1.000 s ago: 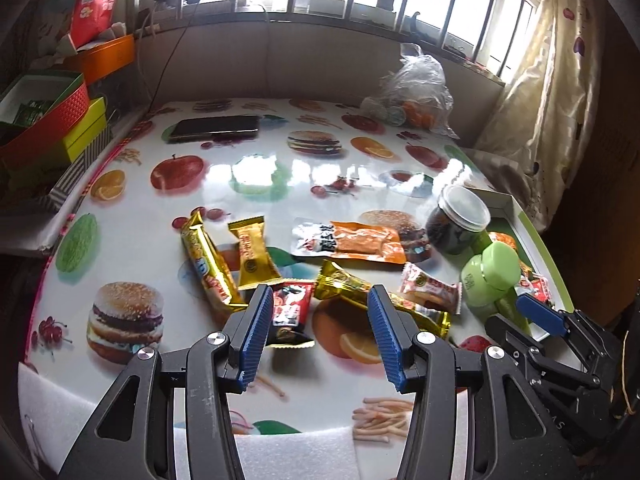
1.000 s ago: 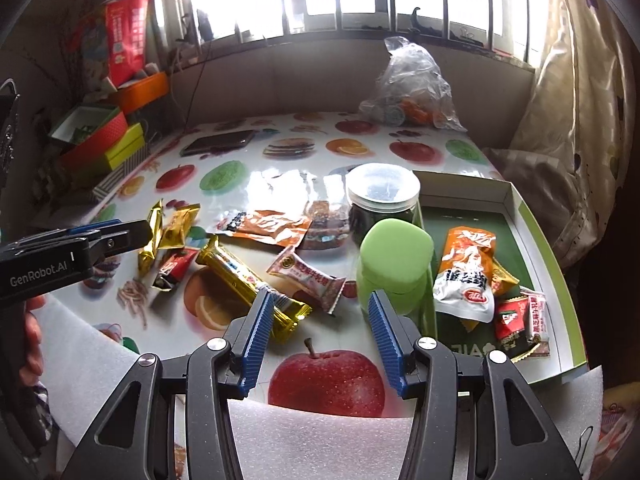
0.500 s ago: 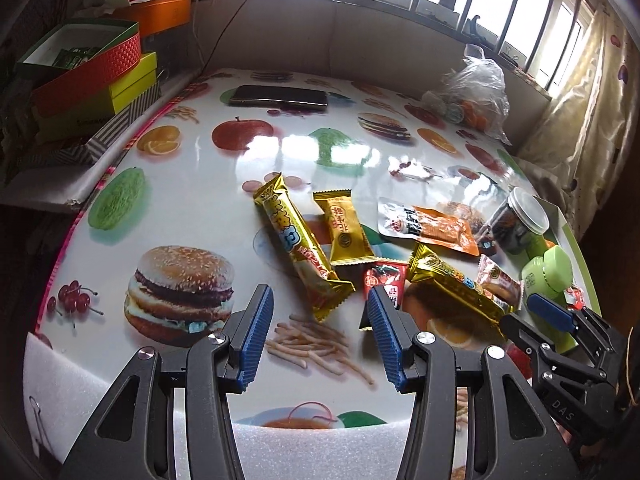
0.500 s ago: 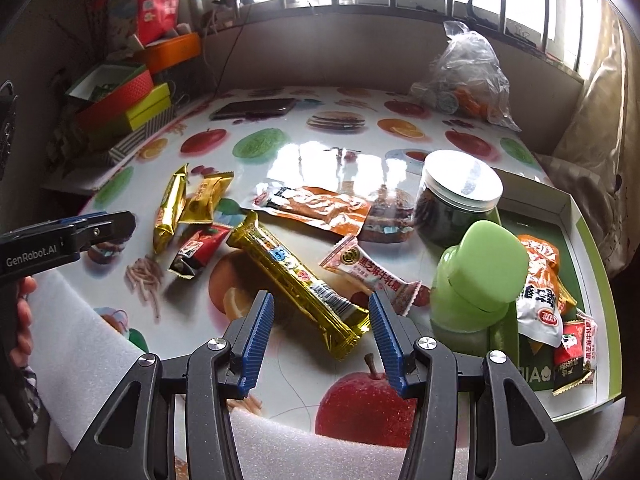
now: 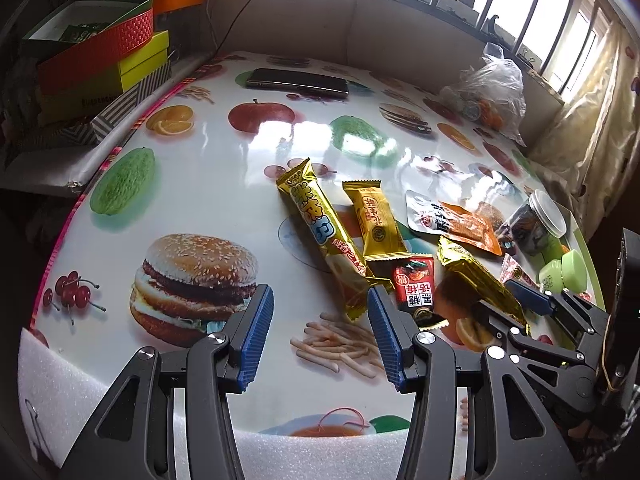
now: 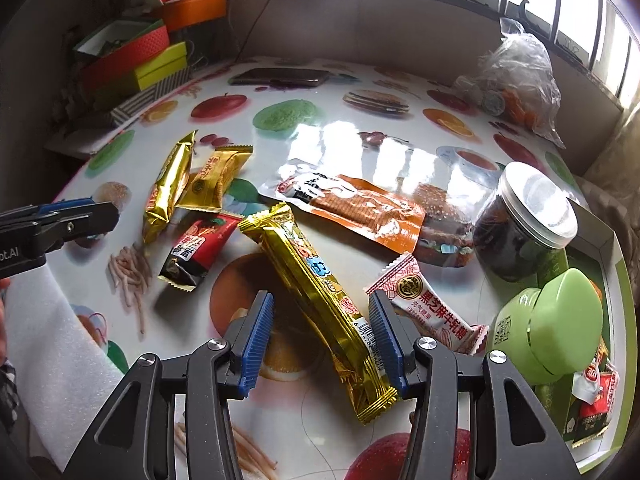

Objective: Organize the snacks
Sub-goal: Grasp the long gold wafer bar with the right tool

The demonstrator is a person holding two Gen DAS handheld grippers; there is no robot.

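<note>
Several snacks lie on the fruit-print table. My right gripper [image 6: 320, 332] is open, its jaws either side of a long gold bar [image 6: 320, 300] that lies flat. Beside it are a white-red candy pack [image 6: 428, 308], an orange pouch [image 6: 360, 208], a red-black packet [image 6: 200, 248], a small gold pack [image 6: 218, 178] and another long gold bar [image 6: 168, 188]. My left gripper [image 5: 320, 340] is open and empty, low over the table just short of that bar [image 5: 324, 236], near the red-black packet [image 5: 416, 288] and the small gold pack [image 5: 376, 220].
A green-rimmed tray [image 6: 612, 280] at the right holds more packets. A dark jar [image 6: 524, 224] and a green container [image 6: 552, 328] stand at its edge. A phone [image 5: 298, 80] and a plastic bag [image 5: 488, 88] lie at the back. Stacked boxes [image 5: 100, 64] stand at the left.
Both grippers have moved left and lower toward the table. The right one now straddles the long gold bar. The left one has closed in on the left gold bar.
</note>
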